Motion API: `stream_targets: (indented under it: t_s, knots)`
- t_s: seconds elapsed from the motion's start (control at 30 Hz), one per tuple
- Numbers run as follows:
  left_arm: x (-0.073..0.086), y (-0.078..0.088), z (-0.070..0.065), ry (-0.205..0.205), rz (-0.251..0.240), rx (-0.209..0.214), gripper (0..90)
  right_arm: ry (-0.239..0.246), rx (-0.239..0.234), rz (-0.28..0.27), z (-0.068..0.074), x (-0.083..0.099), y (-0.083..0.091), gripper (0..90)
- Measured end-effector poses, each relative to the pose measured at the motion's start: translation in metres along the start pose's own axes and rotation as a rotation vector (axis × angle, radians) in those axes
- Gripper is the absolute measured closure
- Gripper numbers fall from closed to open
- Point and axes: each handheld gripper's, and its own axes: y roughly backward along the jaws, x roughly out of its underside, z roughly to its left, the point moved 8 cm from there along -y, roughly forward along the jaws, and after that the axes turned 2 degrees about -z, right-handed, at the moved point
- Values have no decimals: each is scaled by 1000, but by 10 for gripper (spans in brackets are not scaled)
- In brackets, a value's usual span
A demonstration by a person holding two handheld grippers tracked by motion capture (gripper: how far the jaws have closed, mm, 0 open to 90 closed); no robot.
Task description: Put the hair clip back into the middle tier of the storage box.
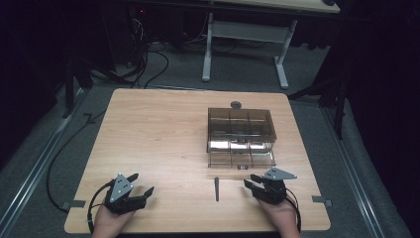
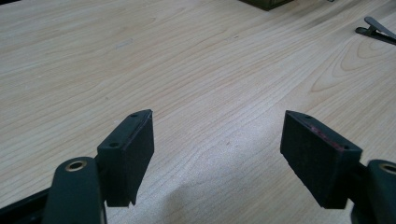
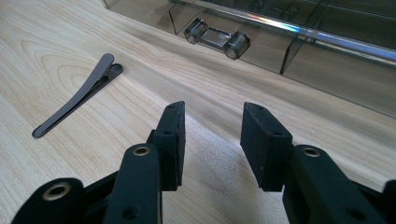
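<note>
Both grippers resting near table edge, nothing held. Right gripper (image 1: 253, 182) jaws apart, empty; left gripper (image 1: 141, 184) spread wide too. Hair clip (image 1: 217, 189) lies flat between them, nearer the right, just before the drawer box (image 1: 241, 130). Looks like pre-grasp; next: right swings onto clip, closes across it

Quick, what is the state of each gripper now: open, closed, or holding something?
Left gripper: open, holding nothing, bare table between its jaws.
Right gripper: open, holding nothing; the hair clip lies apart from it.
</note>
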Motion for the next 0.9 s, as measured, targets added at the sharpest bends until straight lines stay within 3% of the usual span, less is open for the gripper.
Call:
stream_targets:
  t_s: [0.47,0.63,0.9]
  knots:
    - [0,0,0,1,-2,-3,264,22,-3,-2,3,-1,-1,618]
    - [0,0,0,3,-3,-2,264,37,-22,-4,13,-3,-4,633]
    - [0,0,0,1,1,-2,265,86,-79,1,42,-8,-14,678]
